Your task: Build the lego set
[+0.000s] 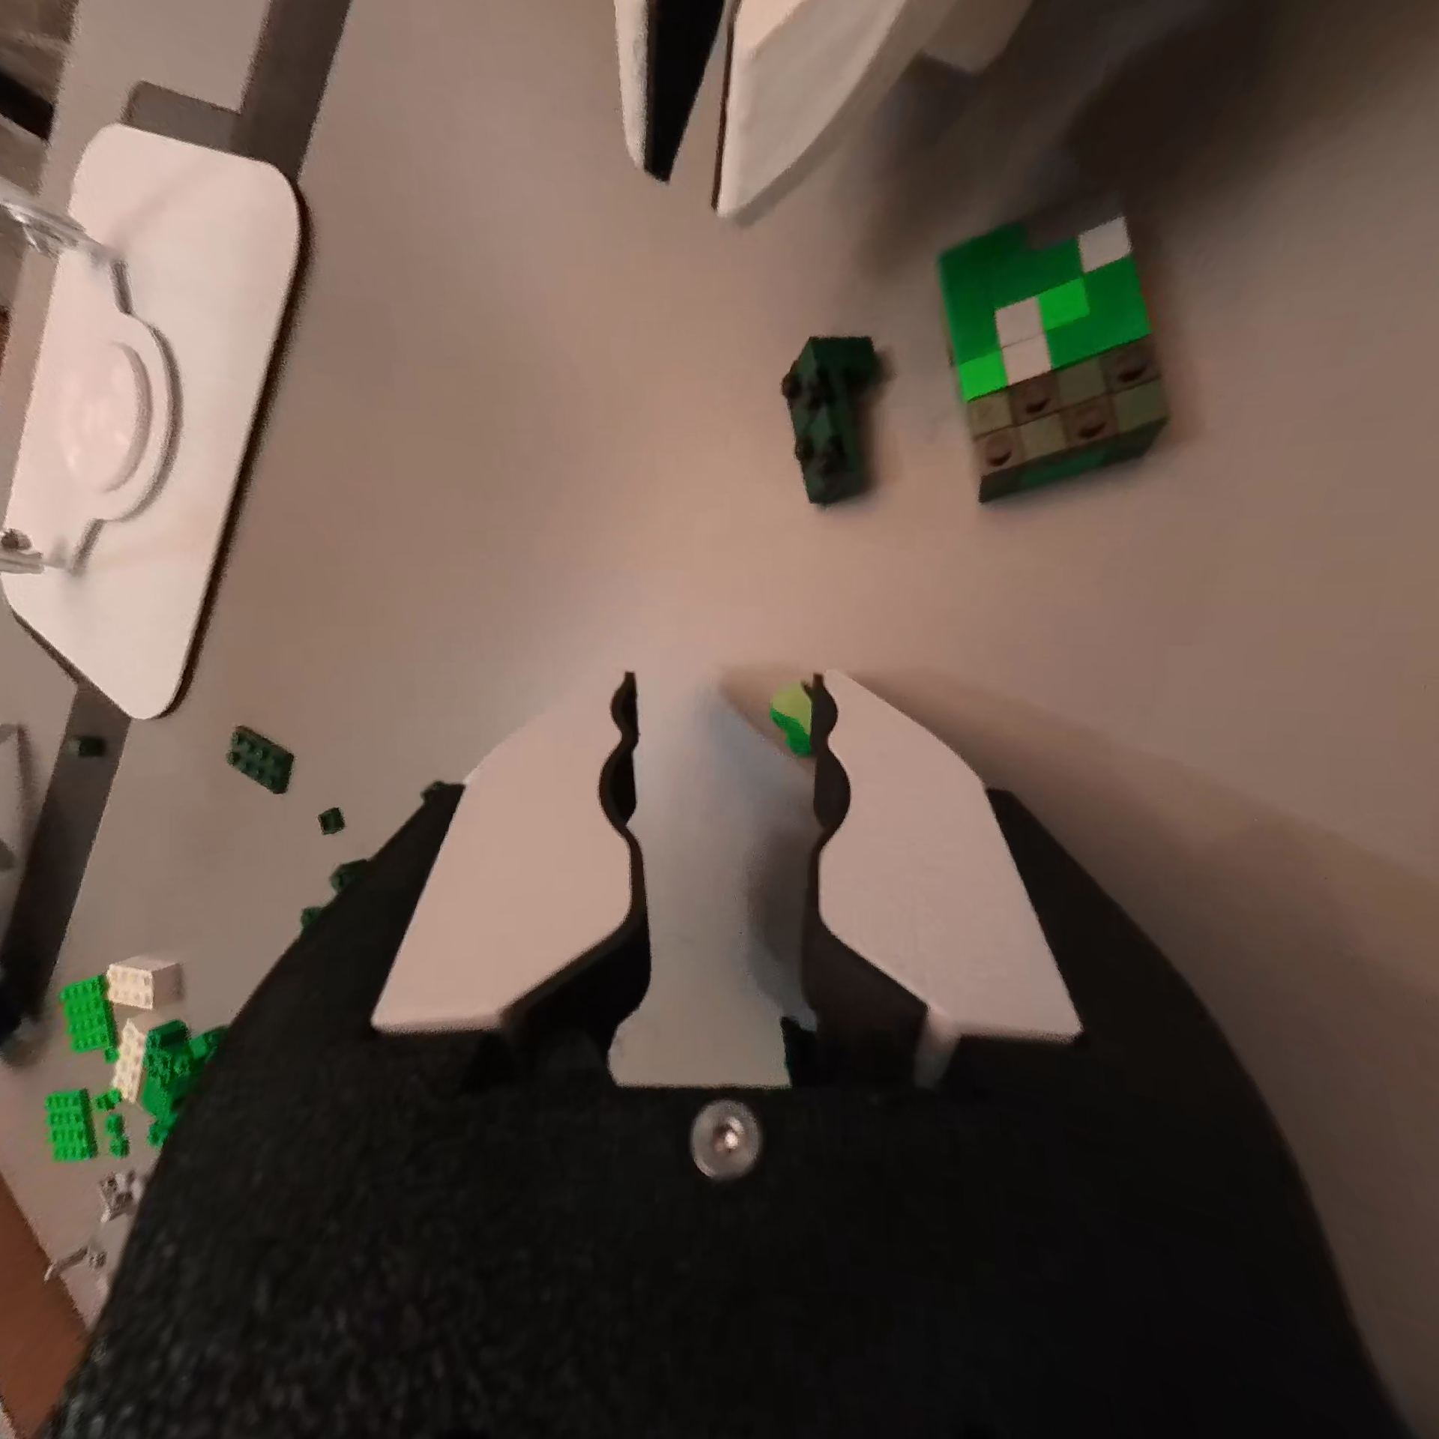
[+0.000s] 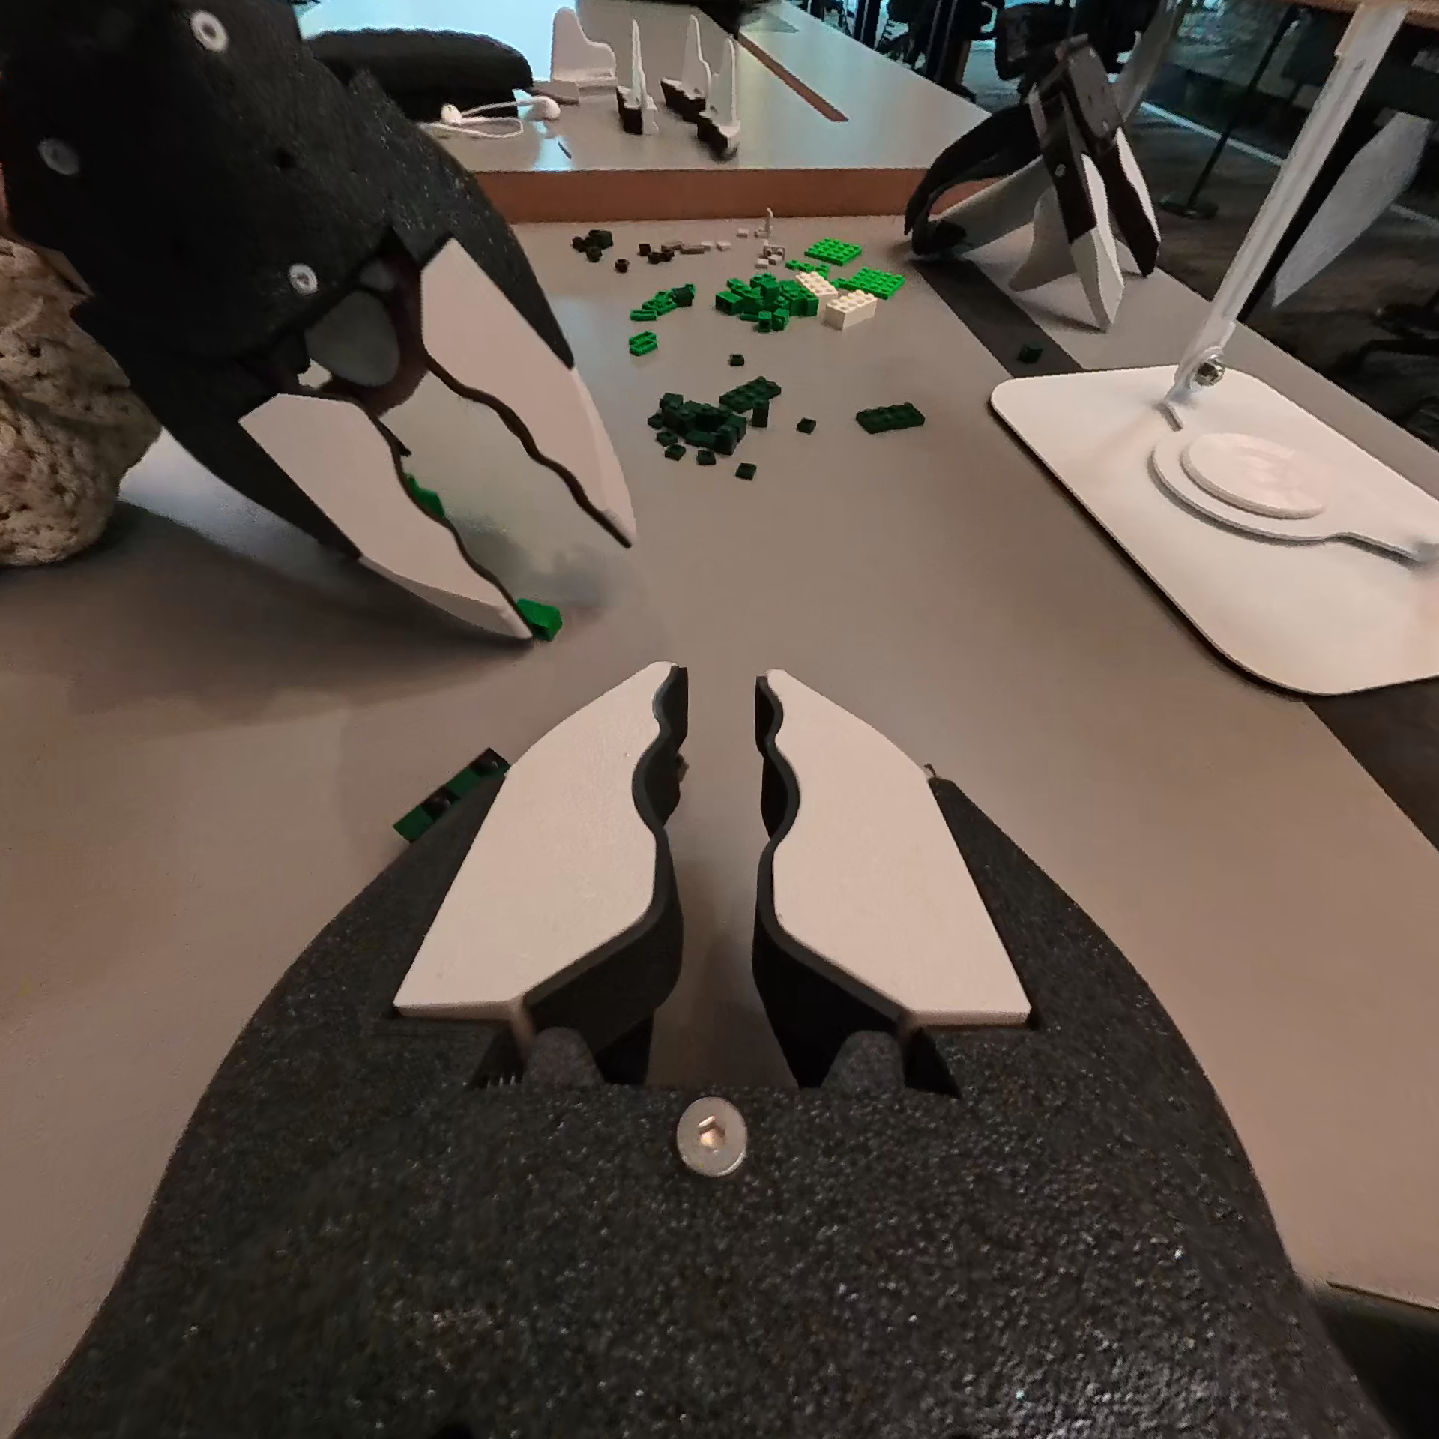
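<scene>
I see a block chequered bright green and white over olive, a dark green piece, and green, white and dark loose bricks on grey bench

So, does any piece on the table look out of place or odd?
One small bright green brick lies alone beside a fingertip of the open left tool, far from the loose brick piles. One dark green brick sits on the dark strip by the white stand base.
</scene>
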The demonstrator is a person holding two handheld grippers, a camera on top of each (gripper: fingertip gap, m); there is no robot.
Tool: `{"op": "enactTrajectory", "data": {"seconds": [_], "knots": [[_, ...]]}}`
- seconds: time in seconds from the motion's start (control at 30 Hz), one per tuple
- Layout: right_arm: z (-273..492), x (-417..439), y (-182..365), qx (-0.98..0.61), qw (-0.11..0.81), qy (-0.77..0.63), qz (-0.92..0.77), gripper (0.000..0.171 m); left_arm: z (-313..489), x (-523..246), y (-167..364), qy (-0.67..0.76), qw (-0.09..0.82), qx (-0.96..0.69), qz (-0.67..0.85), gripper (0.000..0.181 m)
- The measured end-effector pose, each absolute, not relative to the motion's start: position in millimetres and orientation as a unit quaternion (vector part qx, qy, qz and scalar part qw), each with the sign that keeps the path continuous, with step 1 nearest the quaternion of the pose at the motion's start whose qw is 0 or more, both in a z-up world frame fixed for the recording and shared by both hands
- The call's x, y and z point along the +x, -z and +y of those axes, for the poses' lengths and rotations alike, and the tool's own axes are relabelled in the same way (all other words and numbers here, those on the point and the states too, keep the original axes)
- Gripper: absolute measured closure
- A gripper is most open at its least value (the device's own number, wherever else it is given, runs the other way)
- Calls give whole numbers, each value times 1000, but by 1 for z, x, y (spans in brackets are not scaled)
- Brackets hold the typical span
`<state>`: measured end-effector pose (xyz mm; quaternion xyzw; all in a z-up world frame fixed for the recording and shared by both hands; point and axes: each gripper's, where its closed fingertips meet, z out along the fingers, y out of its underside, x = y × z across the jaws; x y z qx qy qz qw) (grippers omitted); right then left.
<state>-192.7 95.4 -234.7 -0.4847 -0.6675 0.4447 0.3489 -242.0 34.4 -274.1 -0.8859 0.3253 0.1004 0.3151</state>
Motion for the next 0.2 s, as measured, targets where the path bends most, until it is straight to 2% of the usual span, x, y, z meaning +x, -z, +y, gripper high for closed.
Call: {"op": "enactTrajectory", "data": {"seconds": [0.2], "knots": [[95, -193, 234, -484, 353, -443, -667, 155, 39, -238, 264, -105, 348, -874, 324, 140]]}}
